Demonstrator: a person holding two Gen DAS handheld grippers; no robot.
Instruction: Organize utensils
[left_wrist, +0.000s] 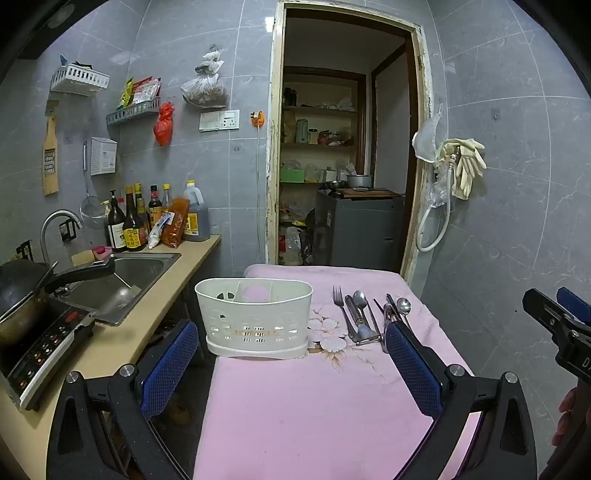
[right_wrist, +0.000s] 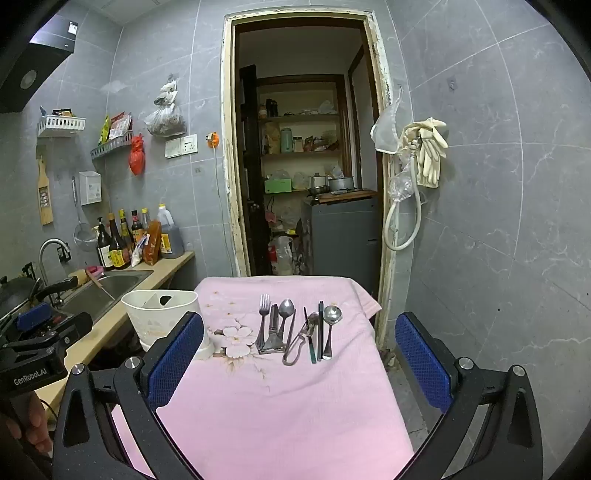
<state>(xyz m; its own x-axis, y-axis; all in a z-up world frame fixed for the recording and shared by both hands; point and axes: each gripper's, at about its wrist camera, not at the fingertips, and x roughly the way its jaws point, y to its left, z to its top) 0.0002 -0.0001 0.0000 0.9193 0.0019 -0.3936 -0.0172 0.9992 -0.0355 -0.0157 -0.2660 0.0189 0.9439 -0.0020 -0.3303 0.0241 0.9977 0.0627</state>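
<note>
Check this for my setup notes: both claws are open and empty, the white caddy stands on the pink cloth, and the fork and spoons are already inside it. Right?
One thing is wrong: the caddy holds no utensils. The fork and spoons lie on the pink cloth beside it, as the right wrist view shows. The left claw and right claw are indeed open and empty.

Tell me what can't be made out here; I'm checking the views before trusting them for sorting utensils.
- Caddy: right wrist view, its right side is hidden behind the right gripper's left finger.
- Caddy compartments: left wrist view, the wall hides their floors.
- Utensils: left wrist view, the left gripper's right finger covers the near ends of the right-hand ones.
</note>
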